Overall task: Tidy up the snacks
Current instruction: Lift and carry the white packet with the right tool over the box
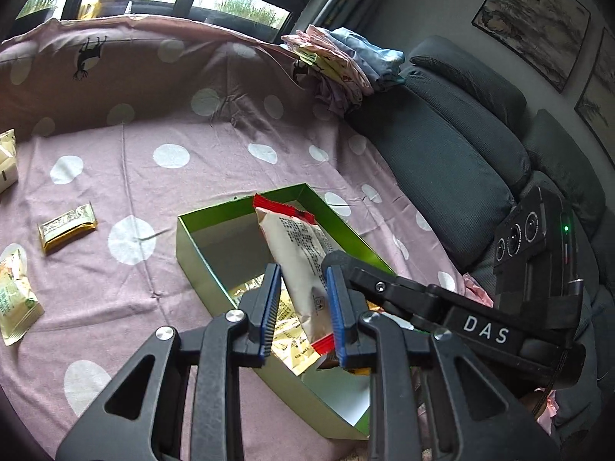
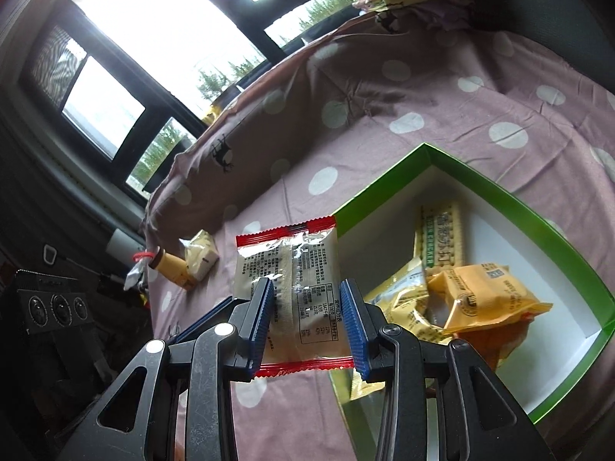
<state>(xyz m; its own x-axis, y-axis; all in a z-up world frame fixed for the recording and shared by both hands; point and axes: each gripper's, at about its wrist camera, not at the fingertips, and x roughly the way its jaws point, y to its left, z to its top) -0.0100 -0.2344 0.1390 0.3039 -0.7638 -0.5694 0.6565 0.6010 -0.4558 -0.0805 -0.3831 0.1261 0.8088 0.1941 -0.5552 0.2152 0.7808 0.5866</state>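
Note:
A beige snack packet with red ends (image 1: 298, 257) (image 2: 296, 284) hangs in the air over the green box (image 1: 184, 246) (image 2: 511, 199). My left gripper (image 1: 303, 307) stands with its jaws on both sides of the packet's lower part. My right gripper (image 2: 307, 319) also has its jaws against the packet's two sides; its black body (image 1: 480, 330) reaches in from the right in the left wrist view. Which one bears the packet is unclear. The box holds an orange packet (image 2: 488, 299), a green cracker pack (image 2: 442, 234) and yellow packets (image 2: 403, 296).
Loose snacks lie on the pink dotted sheet (image 1: 173, 199): a gold bar (image 1: 67, 226), pale green packets (image 1: 15, 299) and a cream packet (image 2: 201, 257) beside a yellow bottle (image 2: 173, 269). A dark sofa (image 1: 461, 142) runs along the right, with folded clothes (image 1: 342, 61) behind.

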